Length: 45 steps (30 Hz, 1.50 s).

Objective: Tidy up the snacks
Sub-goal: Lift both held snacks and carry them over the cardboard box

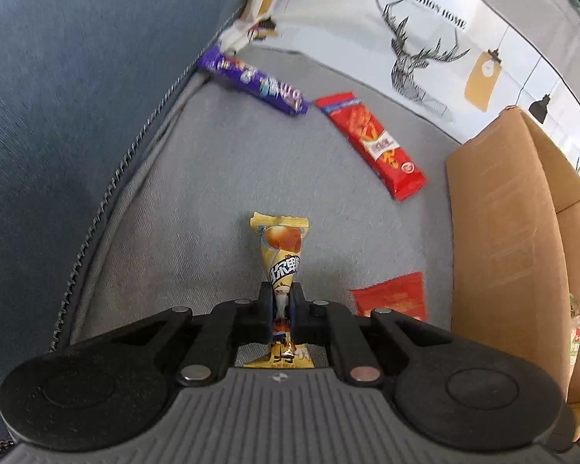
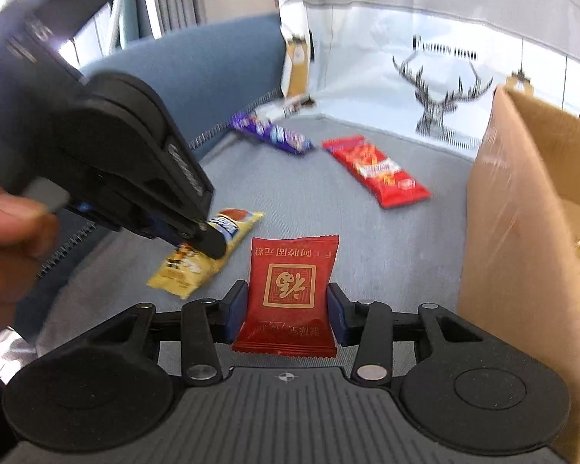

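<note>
The open brown cardboard box point(image 2: 522, 232) stands just right of both tongs: the right gripper point(image 2: 288, 309), nearer it, clamps the flat red square sachet point(image 2: 290, 290), while the left gripper point(image 1: 282, 309) pinches the long yellow snack packet point(image 1: 284, 255) lengthwise.

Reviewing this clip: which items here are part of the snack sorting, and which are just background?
Job: yellow snack packet in left gripper; red square packet in right gripper; purple bar; long red packet; cardboard box.

Background: deer-print cloth; blue cushion.
</note>
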Each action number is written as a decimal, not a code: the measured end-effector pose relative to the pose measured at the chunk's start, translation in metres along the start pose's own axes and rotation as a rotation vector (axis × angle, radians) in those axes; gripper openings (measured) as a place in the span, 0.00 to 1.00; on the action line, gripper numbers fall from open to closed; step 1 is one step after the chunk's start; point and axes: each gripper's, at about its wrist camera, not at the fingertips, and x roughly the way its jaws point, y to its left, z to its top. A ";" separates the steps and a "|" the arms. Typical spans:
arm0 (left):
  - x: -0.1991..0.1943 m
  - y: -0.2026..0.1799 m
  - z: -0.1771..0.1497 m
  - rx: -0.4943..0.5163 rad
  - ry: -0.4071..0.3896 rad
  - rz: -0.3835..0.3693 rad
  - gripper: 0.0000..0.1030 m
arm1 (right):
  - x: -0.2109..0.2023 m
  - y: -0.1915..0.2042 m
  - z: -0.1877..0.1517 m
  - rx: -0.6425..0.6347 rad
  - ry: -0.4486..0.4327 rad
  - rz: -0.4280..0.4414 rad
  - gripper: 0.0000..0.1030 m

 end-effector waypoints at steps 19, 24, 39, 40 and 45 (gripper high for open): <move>-0.021 -0.024 0.002 0.038 -0.129 -0.029 0.07 | -0.080 -0.017 0.026 -0.098 -0.200 -0.049 0.44; -0.024 -0.031 0.004 0.043 -0.151 -0.054 0.07 | -0.093 -0.026 0.030 -0.088 -0.227 -0.058 0.44; -0.032 -0.062 0.008 0.102 -0.245 -0.103 0.07 | -0.119 -0.054 0.036 -0.067 -0.278 -0.097 0.44; -0.033 -0.064 0.008 0.105 -0.249 -0.108 0.07 | -0.120 -0.056 0.036 -0.066 -0.279 -0.100 0.44; -0.036 -0.074 0.007 0.119 -0.271 -0.129 0.07 | -0.126 -0.066 0.033 -0.065 -0.284 -0.125 0.44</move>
